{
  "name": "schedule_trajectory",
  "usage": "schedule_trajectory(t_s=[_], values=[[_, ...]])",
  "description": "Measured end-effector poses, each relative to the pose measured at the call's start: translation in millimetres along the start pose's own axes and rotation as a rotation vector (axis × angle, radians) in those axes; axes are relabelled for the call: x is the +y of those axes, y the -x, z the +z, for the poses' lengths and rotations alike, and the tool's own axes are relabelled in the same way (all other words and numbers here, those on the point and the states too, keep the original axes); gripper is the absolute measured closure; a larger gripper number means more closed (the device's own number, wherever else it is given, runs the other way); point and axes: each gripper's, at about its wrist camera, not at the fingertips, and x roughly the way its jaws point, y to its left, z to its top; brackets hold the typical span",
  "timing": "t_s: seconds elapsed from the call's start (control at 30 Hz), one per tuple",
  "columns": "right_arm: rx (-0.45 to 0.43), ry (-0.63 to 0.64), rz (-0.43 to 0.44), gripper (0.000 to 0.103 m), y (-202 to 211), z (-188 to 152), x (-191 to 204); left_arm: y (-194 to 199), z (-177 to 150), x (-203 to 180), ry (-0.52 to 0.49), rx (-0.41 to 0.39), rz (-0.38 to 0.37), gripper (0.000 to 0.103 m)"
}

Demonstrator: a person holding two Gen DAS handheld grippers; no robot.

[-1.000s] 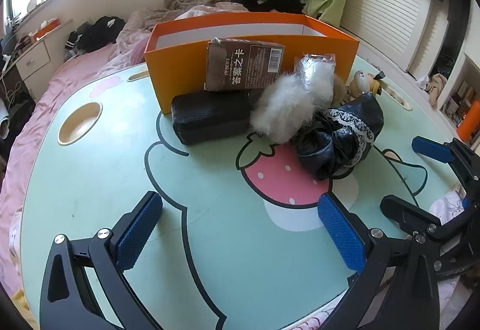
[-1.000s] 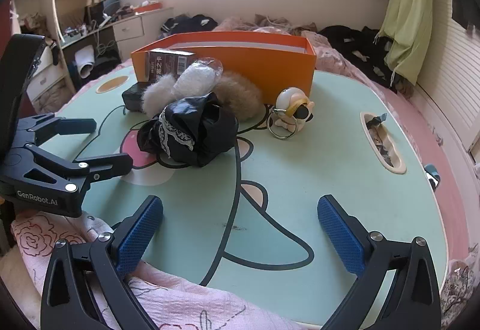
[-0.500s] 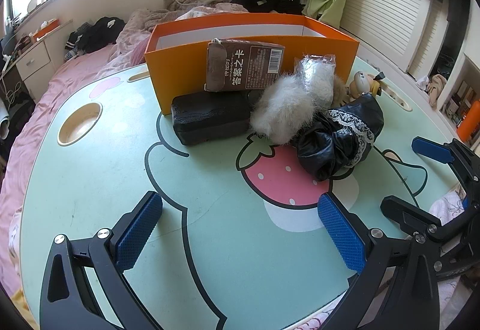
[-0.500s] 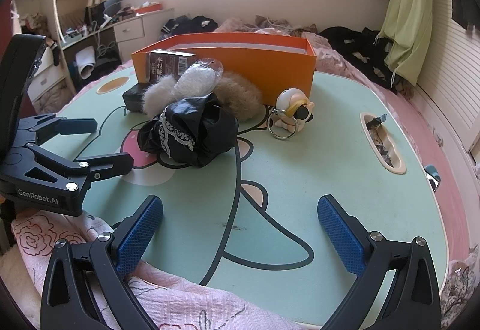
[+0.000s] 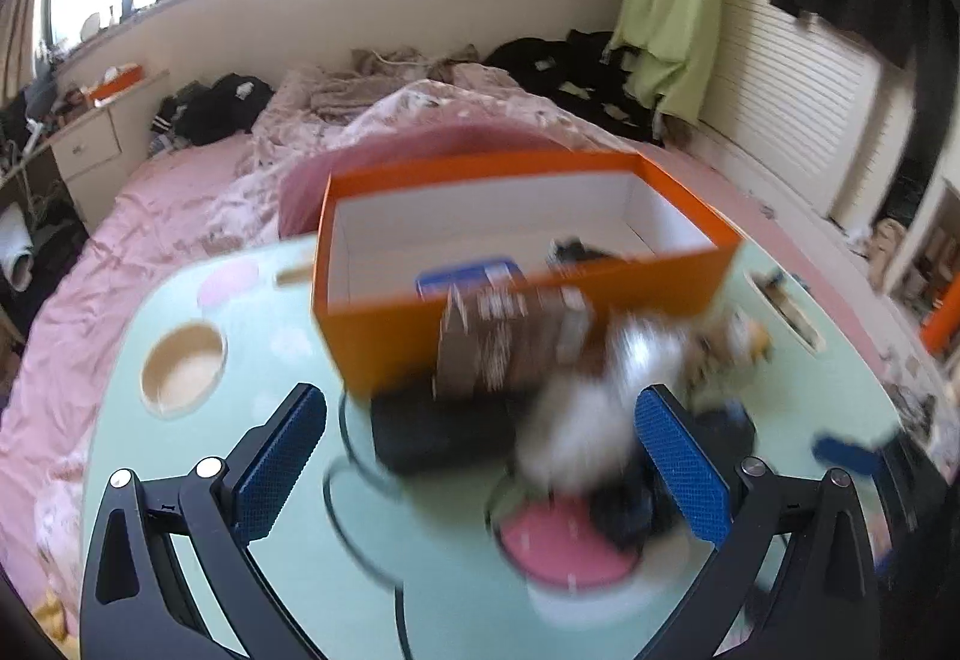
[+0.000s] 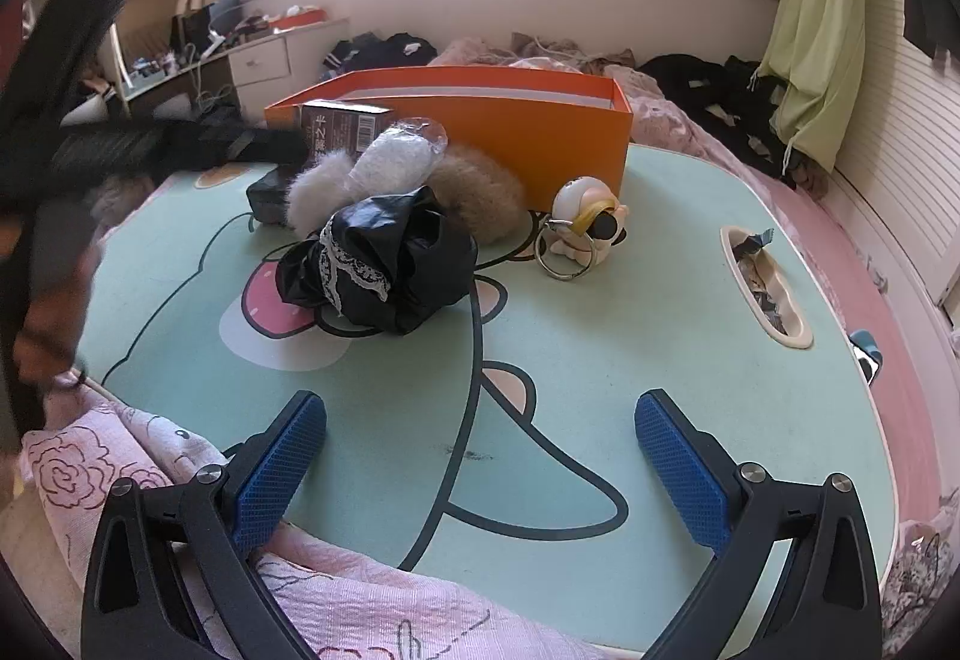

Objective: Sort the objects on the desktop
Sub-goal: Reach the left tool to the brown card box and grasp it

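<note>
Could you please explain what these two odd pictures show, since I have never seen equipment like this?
Each picture comes from a camera on a hand-held two-finger gripper, looking along its blue pads. The left gripper is open and empty, its view blurred, near the orange box. The right gripper is open and empty too, low at the near edge of the green cartoon table. On the table lie a black lace-trimmed bundle, fluffy pompoms, a brown carton, a dark case and a small figurine keyring.
</note>
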Motion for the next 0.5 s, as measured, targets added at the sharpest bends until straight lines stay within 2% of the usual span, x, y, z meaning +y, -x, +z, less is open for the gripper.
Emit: schedule_trajectory(t_s=[0.1,0.13,0.23,0.27,0.33,0.5], values=[[0.0,0.0,0.0,0.0,0.0,-0.1,0.3,-21.2,14.8,-8.2,-0.005,0.028,0.033,0.004],[0.0,0.0,-0.001,0.0,0.0,-0.1,0.3,-25.9,15.2,-11.0,-0.006,0.037,0.039,0.008],[0.0,-0.001,-0.001,0.0,-0.1,-0.2,0.5,-36.7,13.6,-16.0,-0.001,0.053,0.046,0.013],[0.0,-0.001,-0.001,0.0,-0.1,-0.2,0.5,-38.6,13.1,-15.8,-0.002,0.053,0.049,0.027],[0.0,-0.001,-0.001,0.0,-0.2,-0.4,0.2,-40.9,10.2,-12.2,0.009,0.067,0.048,0.045],[-0.001,-0.001,-0.002,0.0,-0.3,-0.8,0.0,-21.0,0.6,-0.7,0.038,0.018,-0.011,0.045]])
